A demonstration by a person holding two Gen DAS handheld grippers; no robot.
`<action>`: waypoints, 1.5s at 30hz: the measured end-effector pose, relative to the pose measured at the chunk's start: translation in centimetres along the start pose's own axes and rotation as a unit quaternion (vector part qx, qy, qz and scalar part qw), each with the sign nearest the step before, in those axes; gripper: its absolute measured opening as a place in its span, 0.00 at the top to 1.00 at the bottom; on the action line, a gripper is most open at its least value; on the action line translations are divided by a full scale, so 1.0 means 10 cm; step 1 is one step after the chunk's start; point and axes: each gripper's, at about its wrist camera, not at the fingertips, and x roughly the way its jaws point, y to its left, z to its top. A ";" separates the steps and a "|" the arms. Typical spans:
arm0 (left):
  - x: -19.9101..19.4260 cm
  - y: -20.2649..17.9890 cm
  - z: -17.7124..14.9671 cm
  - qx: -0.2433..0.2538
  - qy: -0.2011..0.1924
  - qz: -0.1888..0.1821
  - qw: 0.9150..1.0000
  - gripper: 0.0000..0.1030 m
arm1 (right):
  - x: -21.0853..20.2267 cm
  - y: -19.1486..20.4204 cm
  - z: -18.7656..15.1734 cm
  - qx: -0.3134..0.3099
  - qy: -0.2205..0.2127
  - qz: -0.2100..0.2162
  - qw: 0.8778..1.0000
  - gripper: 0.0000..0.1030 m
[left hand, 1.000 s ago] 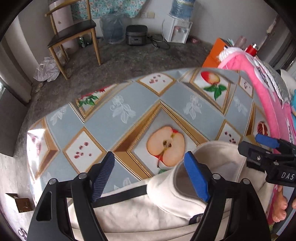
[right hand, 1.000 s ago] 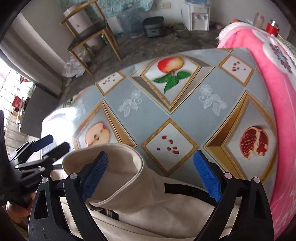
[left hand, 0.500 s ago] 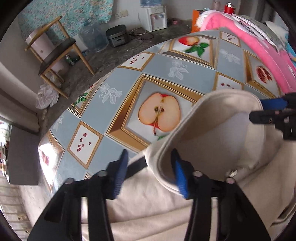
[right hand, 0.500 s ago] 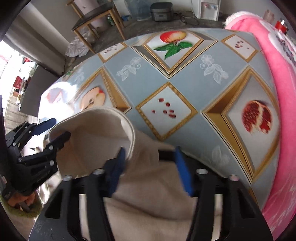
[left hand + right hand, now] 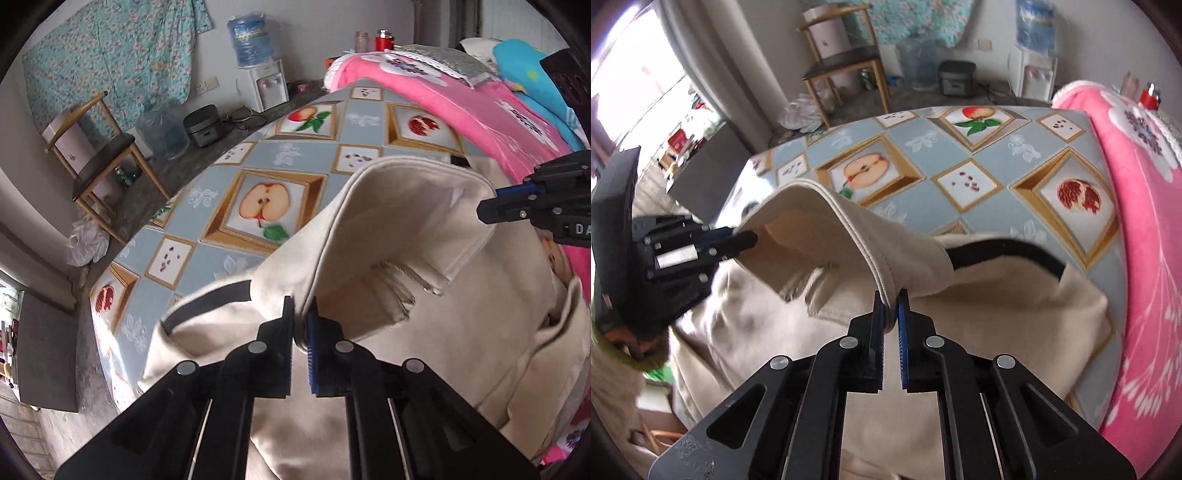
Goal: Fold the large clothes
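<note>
you're working over a table under a fruit-print tablecloth (image 5: 280, 162), pale blue with gold-framed apples and pomegranates, and a pink blanket (image 5: 1145, 192) is heaped along its right side. past the table's far edge stand a wooden chair (image 5: 99, 155) with a dark seat, a rice cooker (image 5: 203, 123) on the floor, and a water dispenser (image 5: 267, 83) carrying a blue water jug (image 5: 249, 37); how full the jug is you can't tell. a clear plastic bin (image 5: 162, 127) sits beside the cooker, its contents unreadable.

the cream jacket (image 5: 424, 295) lies on the near part of the table, its collar lifted clear of the cloth. your left gripper (image 5: 301, 321) is pinched nearly closed on the collar edge, and your right gripper (image 5: 892, 304) is clamped the same way on the other end of that collar.

a second ago both sets of jaws stood wide around the collar, which was still low on the table; now they've closed and the collar is raised.
</note>
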 end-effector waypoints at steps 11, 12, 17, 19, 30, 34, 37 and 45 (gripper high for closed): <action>-0.54 0.14 -0.29 -0.077 -0.061 -0.100 0.990 0.74 | 0.44 0.15 -0.64 -0.068 0.038 -0.076 0.994 0.93; -0.48 0.16 -0.20 -0.088 -0.057 -0.088 0.991 0.74 | 0.43 0.14 -0.66 -0.068 0.038 -0.074 0.994 0.93; 0.28 0.07 0.02 -0.090 0.028 -0.031 0.995 0.73 | 0.14 0.04 -0.72 -0.029 0.018 -0.053 0.998 0.88; 0.45 0.02 -0.04 -0.084 0.047 -0.022 0.995 0.73 | -0.08 0.02 -0.72 -0.016 -0.004 -0.042 0.999 0.79; 0.45 0.00 -0.23 -0.083 0.041 -0.029 0.995 0.73 | 0.19 0.17 -0.06 0.023 -0.048 0.042 0.998 0.61; 0.44 0.03 -0.26 -0.089 0.036 -0.040 0.995 0.73 | 0.69 0.24 -0.12 0.006 0.007 0.010 1.000 0.61; 0.38 0.07 -0.27 -0.101 0.028 -0.052 0.993 0.73 | 0.80 0.30 -0.20 -0.012 0.014 -0.011 1.000 0.61; 0.31 0.22 -0.25 -0.134 0.021 -0.043 0.990 0.73 | 0.56 0.45 -0.13 -0.013 -0.020 0.009 1.000 0.57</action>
